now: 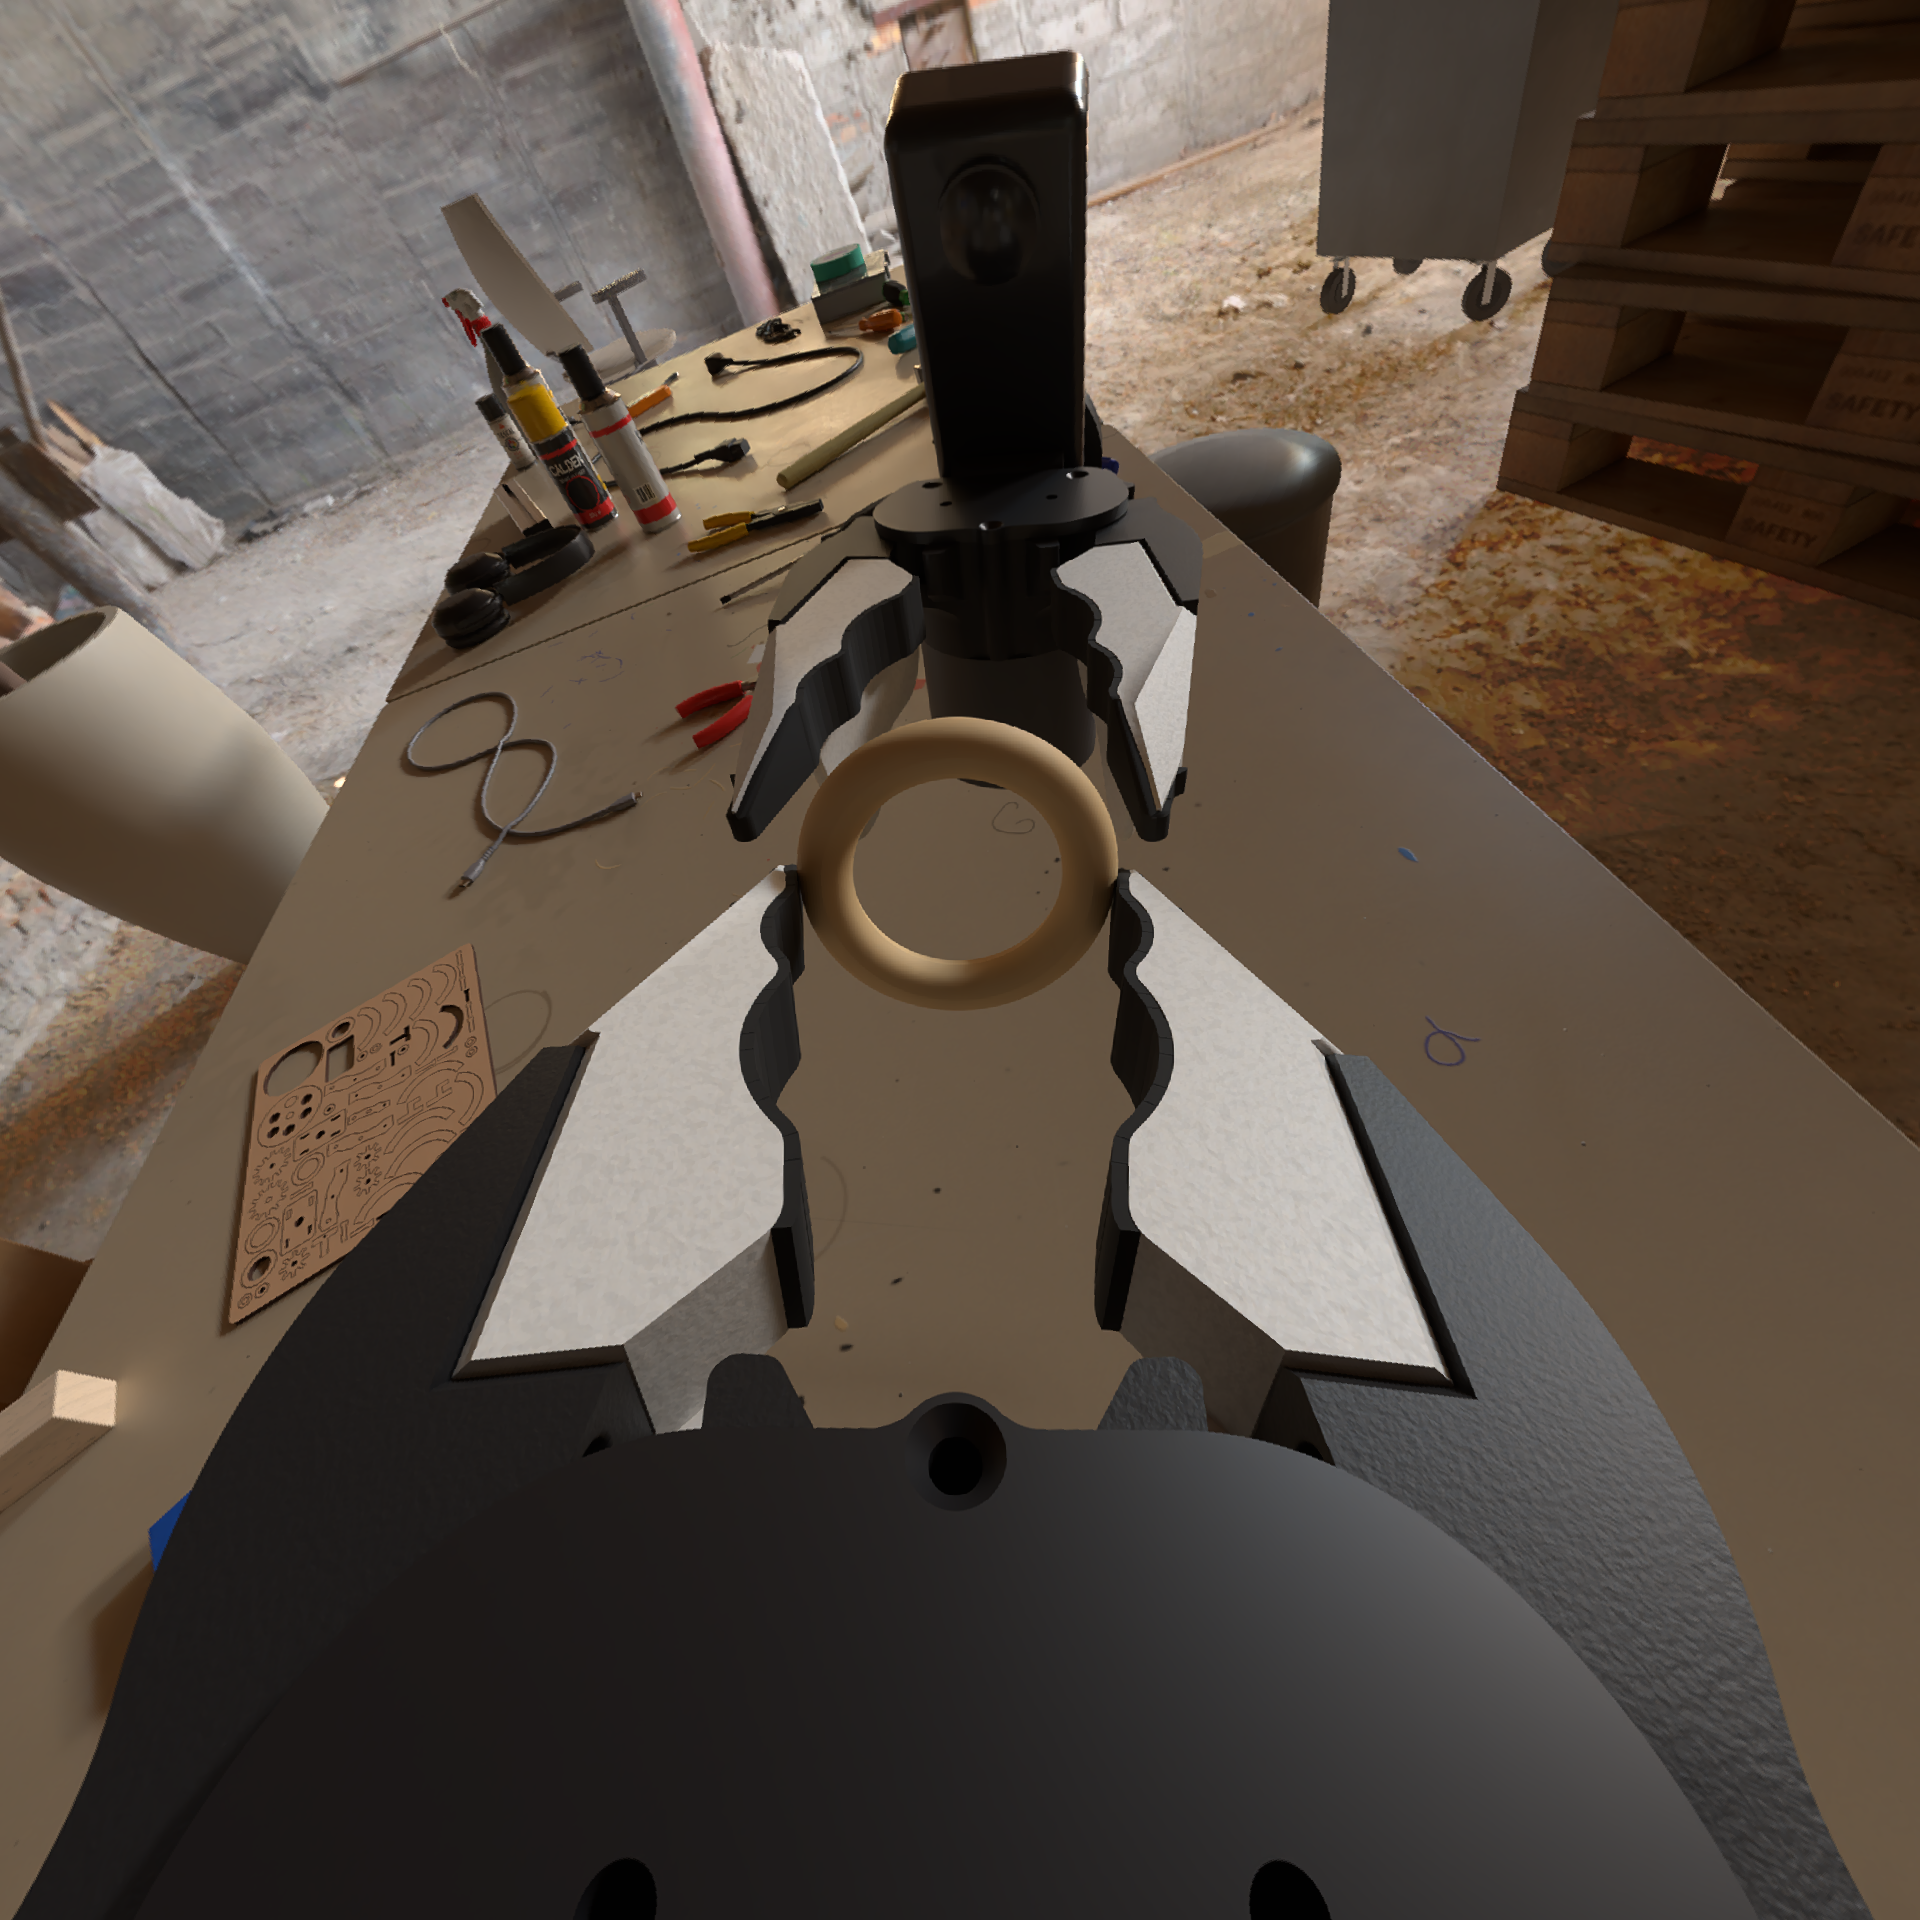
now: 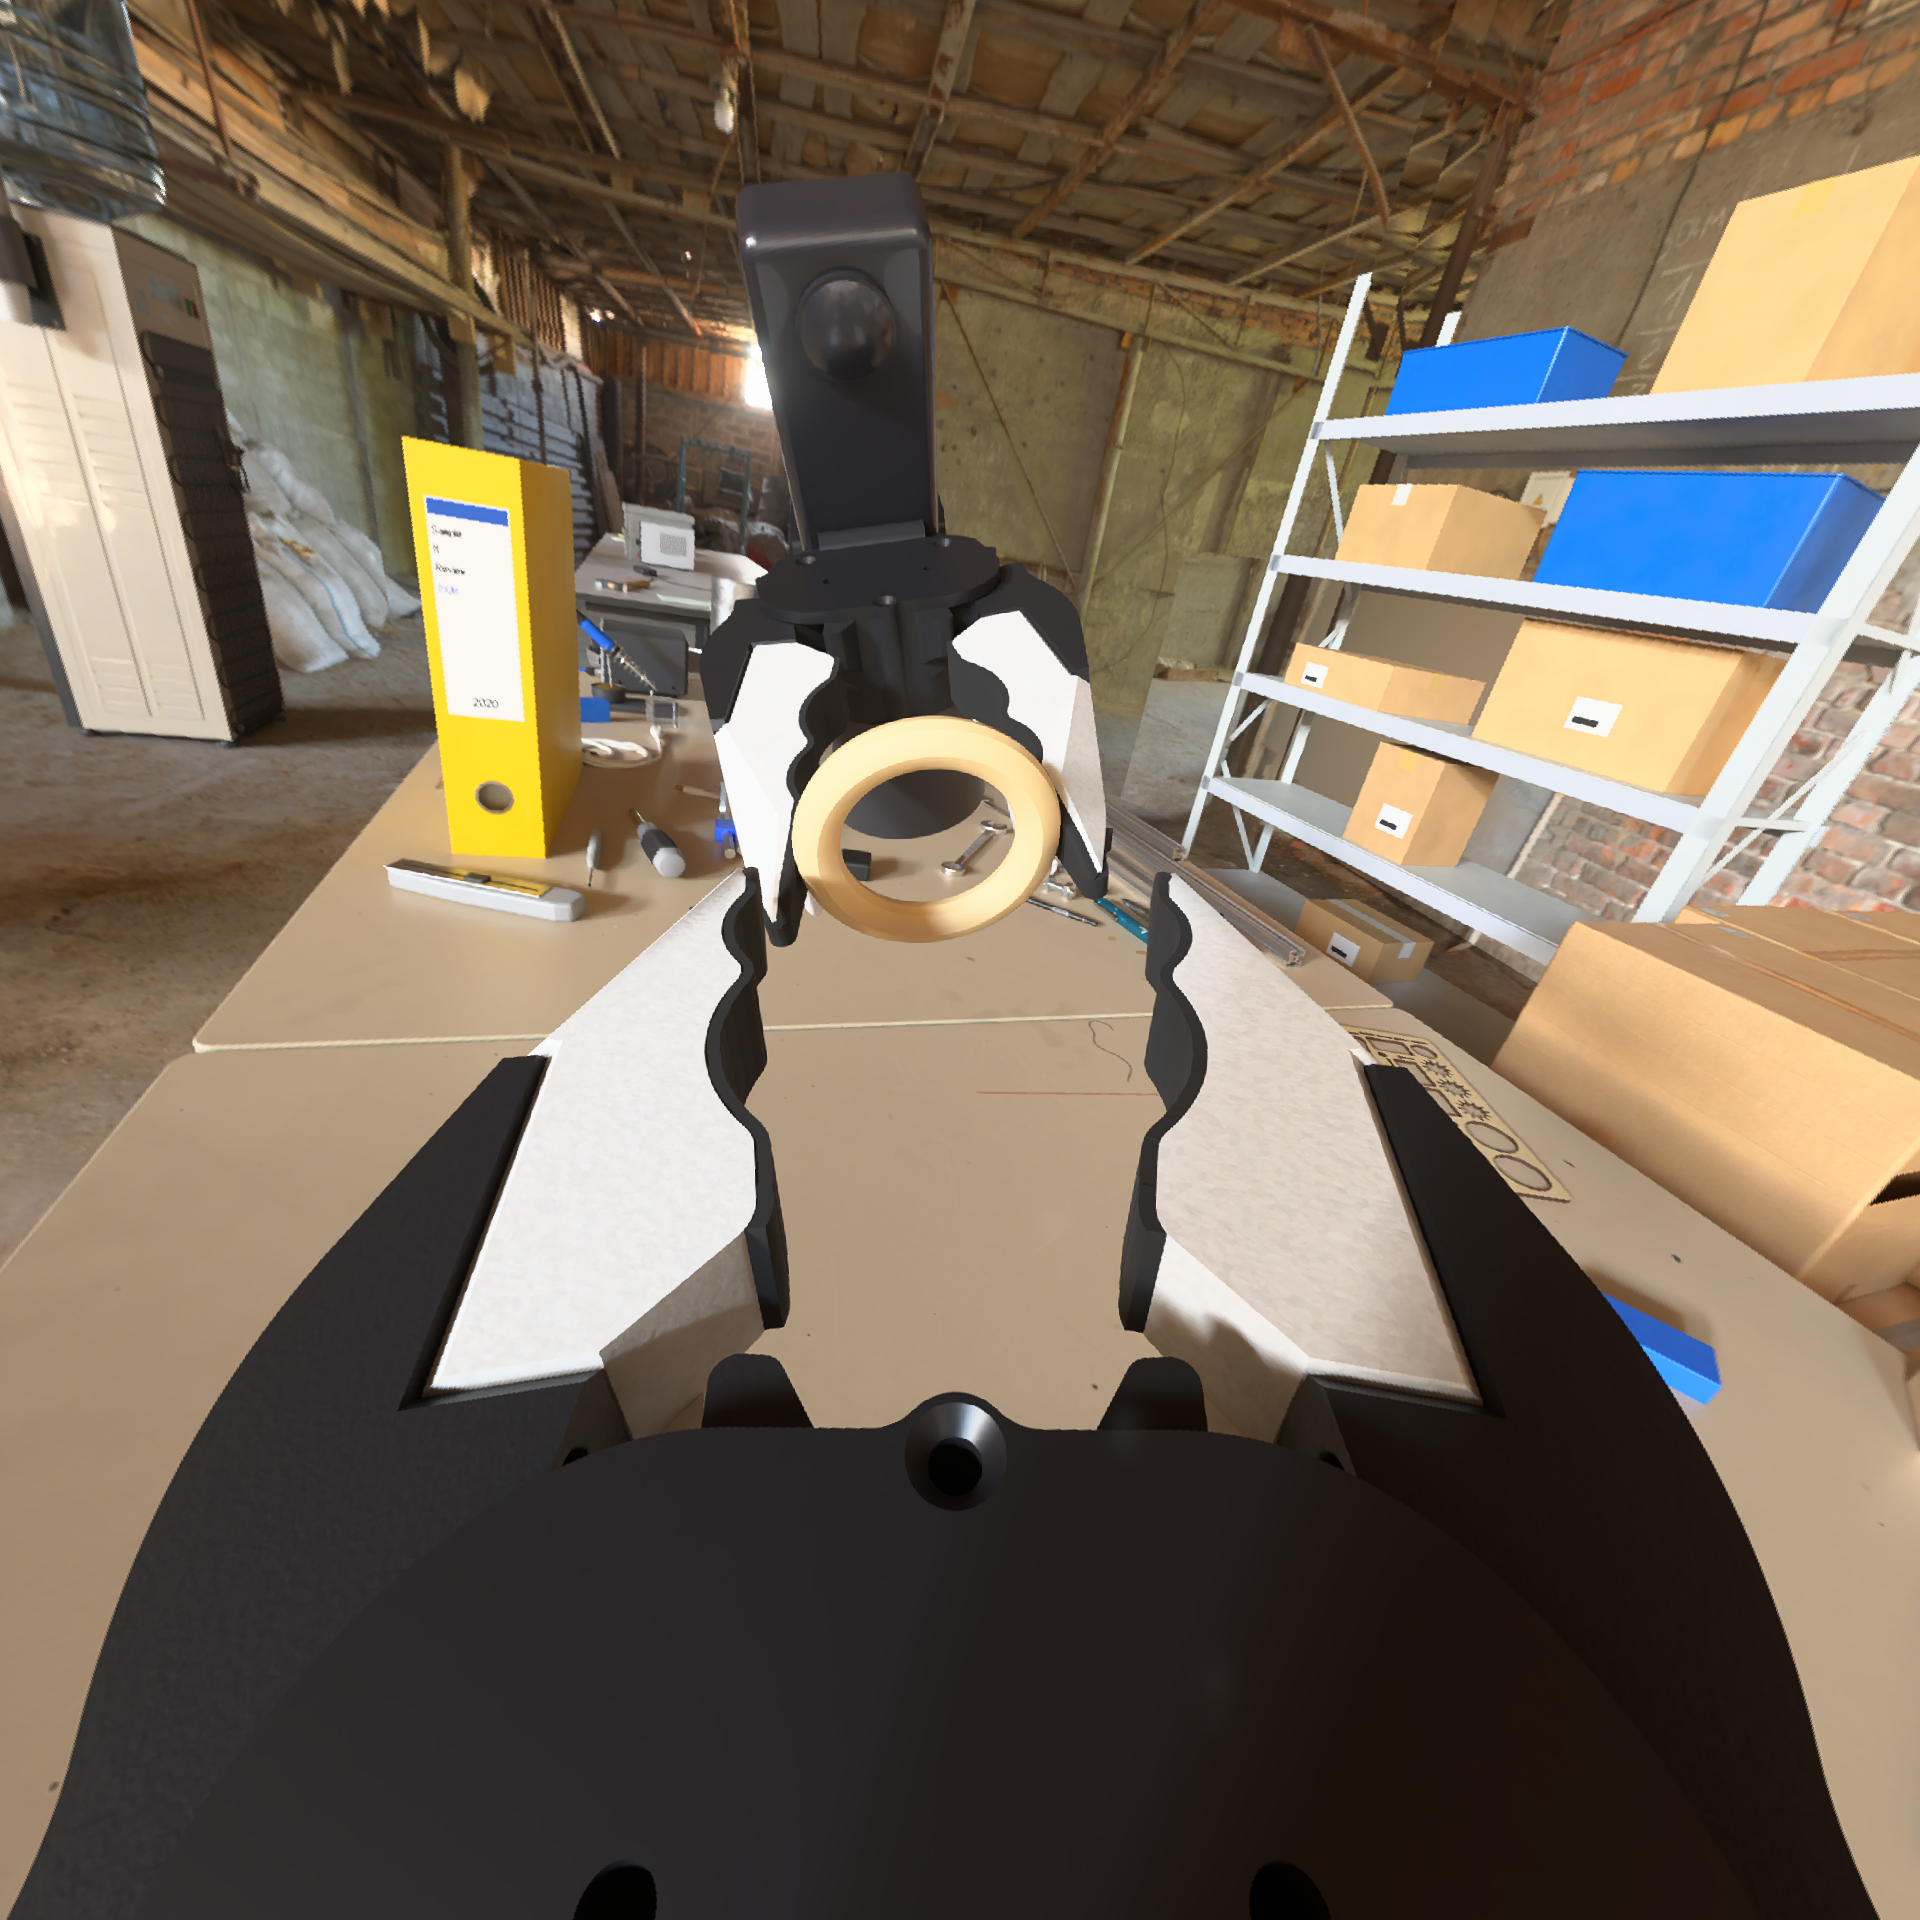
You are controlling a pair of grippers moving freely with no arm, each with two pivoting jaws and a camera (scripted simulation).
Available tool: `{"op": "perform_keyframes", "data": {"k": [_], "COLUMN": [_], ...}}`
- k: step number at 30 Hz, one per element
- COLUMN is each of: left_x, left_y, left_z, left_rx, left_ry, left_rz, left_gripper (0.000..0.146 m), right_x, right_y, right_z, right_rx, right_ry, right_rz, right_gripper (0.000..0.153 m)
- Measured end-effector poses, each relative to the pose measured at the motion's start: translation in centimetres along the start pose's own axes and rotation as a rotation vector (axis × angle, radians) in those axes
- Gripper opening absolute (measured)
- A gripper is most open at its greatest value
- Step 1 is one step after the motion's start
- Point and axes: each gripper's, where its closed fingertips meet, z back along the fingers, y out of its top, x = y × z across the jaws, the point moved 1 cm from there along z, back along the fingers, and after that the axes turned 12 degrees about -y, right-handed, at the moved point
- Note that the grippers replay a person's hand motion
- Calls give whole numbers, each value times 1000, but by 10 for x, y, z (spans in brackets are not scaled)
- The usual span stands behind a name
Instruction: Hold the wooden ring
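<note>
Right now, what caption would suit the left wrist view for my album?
Left gripper grips a wooden ring above a cluttered workbench, facing the open right gripper.

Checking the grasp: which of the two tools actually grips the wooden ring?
The left tool: it pinches both sides of the ring, while the right tool stands open, clear of it.

Both views sharp, no motion blur. Strong wide-angle distortion: table (image 1: 1351, 790) edges splay outward, shelving (image 2: 1558, 665) leans at frame edge. Left wrist view: soft, even, fairly dim daylight; faint shadows under cable (image 1: 499, 769); far wall slightly soft. Right wrist view brighter, warmer; small blown-out opening glares at far end of hall, beside other gripper's camera housing. Wooden ring (image 2: 925, 826) lit from above, underside shaded. Near gripper bodies dark, little detail.
</note>
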Motion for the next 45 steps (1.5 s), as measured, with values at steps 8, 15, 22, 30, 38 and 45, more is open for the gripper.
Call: {"op": "perform_keyframes", "data": {"k": [8, 15, 22, 30, 38, 45], "left_x": [5, 8, 6, 7, 12, 16], "left_y": [4, 6, 2, 4, 3, 5], "left_z": [3, 12, 3, -3, -4, -7], "left_rx": [18, 237, 341, 483, 584, 577], "left_ry": [-11, -155, -261, -383, -506, -530], "left_rz": [8, 289, 582, 813, 899, 880], "left_gripper": [59, 59, 59, 59, 59, 59], "right_x": [-4, -9, -11, -2, -9, -12], "right_y": [7, 12, 3, -10, -10, -11], "right_z": [6, 11, 7, 3, 0, -3], "right_rx": [21, 47, 29, 11, 72, 73], "right_ry": [33, -3, -54, -124, -135, -144], "right_rz": [24, 185, 361, 459, 499, 525], "right_gripper": [74, 74, 74, 74, 77, 80]}}
